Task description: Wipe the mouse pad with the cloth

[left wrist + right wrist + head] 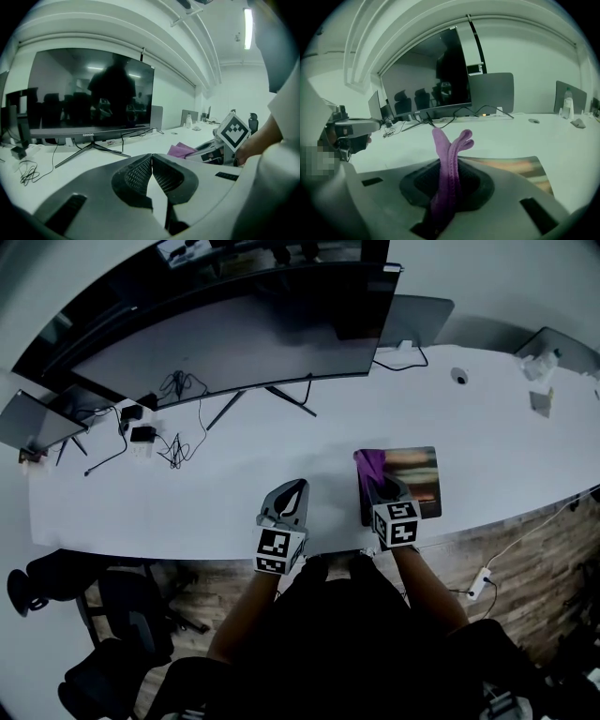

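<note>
A wide monitor (234, 334) stands along the counter's (187, 512) far edge, with cables (176, 448) tangled left of its stand (291, 401). Below the near left edge is a chair (131, 610). A power strip (480, 583) lies on the floor (530, 563).

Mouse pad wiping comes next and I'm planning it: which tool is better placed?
Right. The right tool is shut on the purple cloth and sits over the mouse pad; the left tool is shut, empty, over the desk beside the pad.
</note>
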Available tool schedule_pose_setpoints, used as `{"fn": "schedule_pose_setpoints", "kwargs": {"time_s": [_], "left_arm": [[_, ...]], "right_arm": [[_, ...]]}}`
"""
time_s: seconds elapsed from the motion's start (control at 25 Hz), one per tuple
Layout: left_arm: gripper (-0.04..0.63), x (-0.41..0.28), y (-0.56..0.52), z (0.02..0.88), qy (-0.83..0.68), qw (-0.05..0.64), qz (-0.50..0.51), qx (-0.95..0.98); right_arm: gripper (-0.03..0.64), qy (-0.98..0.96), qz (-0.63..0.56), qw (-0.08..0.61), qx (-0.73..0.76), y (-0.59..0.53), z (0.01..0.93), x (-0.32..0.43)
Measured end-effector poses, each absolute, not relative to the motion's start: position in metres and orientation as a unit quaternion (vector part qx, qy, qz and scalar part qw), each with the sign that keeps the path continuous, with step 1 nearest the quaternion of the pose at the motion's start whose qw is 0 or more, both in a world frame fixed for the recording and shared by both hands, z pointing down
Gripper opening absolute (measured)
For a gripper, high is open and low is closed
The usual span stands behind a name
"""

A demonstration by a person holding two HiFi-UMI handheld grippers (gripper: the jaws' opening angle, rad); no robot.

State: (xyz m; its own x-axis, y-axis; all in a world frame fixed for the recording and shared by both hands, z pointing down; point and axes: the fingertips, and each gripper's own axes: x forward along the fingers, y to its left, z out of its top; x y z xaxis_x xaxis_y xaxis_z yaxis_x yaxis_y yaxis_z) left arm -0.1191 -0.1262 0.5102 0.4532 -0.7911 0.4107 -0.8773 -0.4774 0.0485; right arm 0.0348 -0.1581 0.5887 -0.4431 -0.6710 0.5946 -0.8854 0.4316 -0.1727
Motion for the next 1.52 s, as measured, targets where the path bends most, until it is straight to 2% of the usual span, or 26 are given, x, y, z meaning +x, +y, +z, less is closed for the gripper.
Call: {"fn": "schedule_pose_setpoints", "kwargs": {"time_s": [0.68, 1.52], "left_arm": [[0.021, -0.121, -0.117, 0.527, -0.513, 0.145, 0.179, 0.827], [0.021, -0.099, -0.128, 0.538, -0.505, 0.139, 0.194, 0.83]], "right_arm": [[0.067, -0.8, 0.237, 0.267, 0.482, -0.169, 0.625, 0.042], [0.069, -0.793, 0.234, 0.27, 0.494, -0.175, 0.625, 0.073]]}}
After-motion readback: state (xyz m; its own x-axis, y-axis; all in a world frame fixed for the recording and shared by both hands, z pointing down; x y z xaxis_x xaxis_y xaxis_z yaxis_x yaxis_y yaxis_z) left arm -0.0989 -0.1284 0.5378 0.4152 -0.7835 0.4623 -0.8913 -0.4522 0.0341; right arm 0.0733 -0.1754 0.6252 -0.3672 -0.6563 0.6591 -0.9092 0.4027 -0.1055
